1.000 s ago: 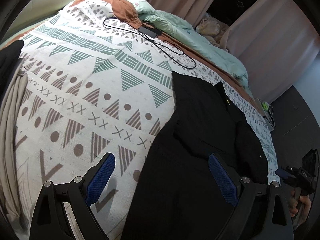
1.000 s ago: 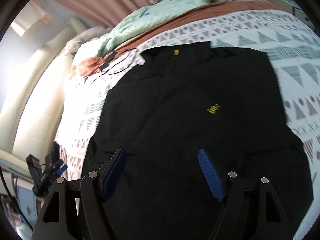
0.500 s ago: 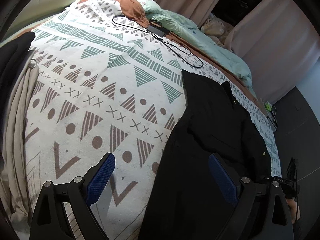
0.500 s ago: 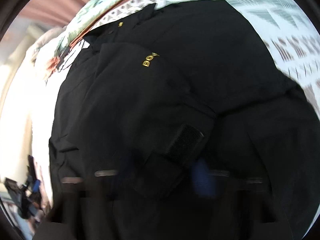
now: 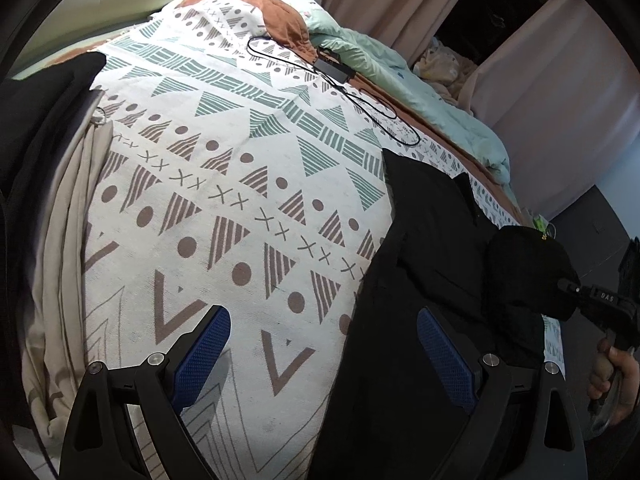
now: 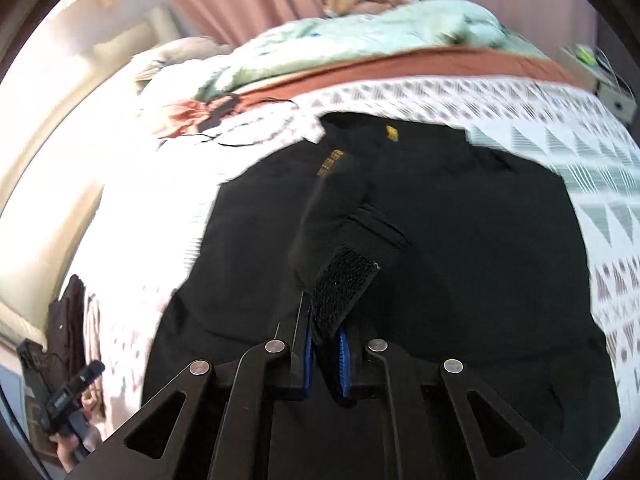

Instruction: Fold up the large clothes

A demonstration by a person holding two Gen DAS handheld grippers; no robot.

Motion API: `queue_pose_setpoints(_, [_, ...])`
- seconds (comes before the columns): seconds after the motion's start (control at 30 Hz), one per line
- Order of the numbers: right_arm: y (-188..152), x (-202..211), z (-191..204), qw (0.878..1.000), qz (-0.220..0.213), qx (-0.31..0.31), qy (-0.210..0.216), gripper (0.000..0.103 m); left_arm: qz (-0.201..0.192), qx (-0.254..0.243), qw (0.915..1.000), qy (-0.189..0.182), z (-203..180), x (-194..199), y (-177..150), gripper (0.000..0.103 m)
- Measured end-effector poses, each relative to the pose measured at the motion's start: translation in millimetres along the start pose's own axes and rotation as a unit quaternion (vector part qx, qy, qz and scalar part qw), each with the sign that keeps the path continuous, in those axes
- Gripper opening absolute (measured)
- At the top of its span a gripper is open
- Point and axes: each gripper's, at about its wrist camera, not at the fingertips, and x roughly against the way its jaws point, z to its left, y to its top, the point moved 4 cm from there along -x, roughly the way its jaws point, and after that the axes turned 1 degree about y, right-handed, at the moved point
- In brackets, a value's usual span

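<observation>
Right grip: the right gripper (image 6: 325, 350) has its fingers pinched nearly together on the sleeve cuff (image 6: 352, 276) of the black jacket (image 6: 460, 240), the rough fastening strap sticking up just past the blue pads.
Left grip: the left gripper (image 5: 320, 354) hangs with its fingers spread wide and nothing between them, above the near edge of the patterned bedspread (image 5: 224, 184), at the jacket's left edge.
Where the jacket is: spread flat on the bed's right part, with the lifted sleeve bunched above its right side.
Which way it points: collar and small yellow tag (image 6: 390, 131) at the far end towards the mint duvet (image 6: 360, 40), hem nearest us; the long axis runs near to far.
Slip risk: only the cuff's edge appears to be caught, so I'd guess a quick pull across could tug it free.
Drag risk: with the left side unpinned, hauling the sleeve may slide or rumple the whole body, skewing the fold.
Snag risk: the charger cable (image 5: 360, 104) lies just beyond the far left shoulder, so a shifted jacket could catch it.
</observation>
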Motion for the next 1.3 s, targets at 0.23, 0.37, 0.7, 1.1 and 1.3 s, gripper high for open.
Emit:
queue_pose_setpoints(0.23, [13, -29, 57, 0.999, -0.016, 0.015, 0.035, 0.014, -0.007, 0.000, 0.9999, 0.011, 10, 18, 7, 0.095])
queue_pose_setpoints(0.37, [5, -29, 82, 0.994, -0.020, 0.020, 0.103, 0.063, -0.009, -0.002, 0.9997, 0.023, 15, 24, 9, 0.095])
queue_pose_setpoints(0.7, [-33, 27, 38, 0.998, -0.048, 0.026, 0.027, 0.070, -0.018, -0.010, 0.9996, 0.017, 0, 38, 2, 0.095])
queue_pose_setpoints(1.1, [-78, 118, -36, 0.991, -0.121, -0.010, -0.060, 0.070, -0.068, -0.050, 0.9964, 0.007, -43, 102, -19, 0.095])
queue_pose_setpoints(1.3, [-118, 163, -57, 0.988, -0.140, -0.034, -0.057, 0.070, -0.091, -0.068, 0.9935, -0.002, -60, 140, -41, 0.095])
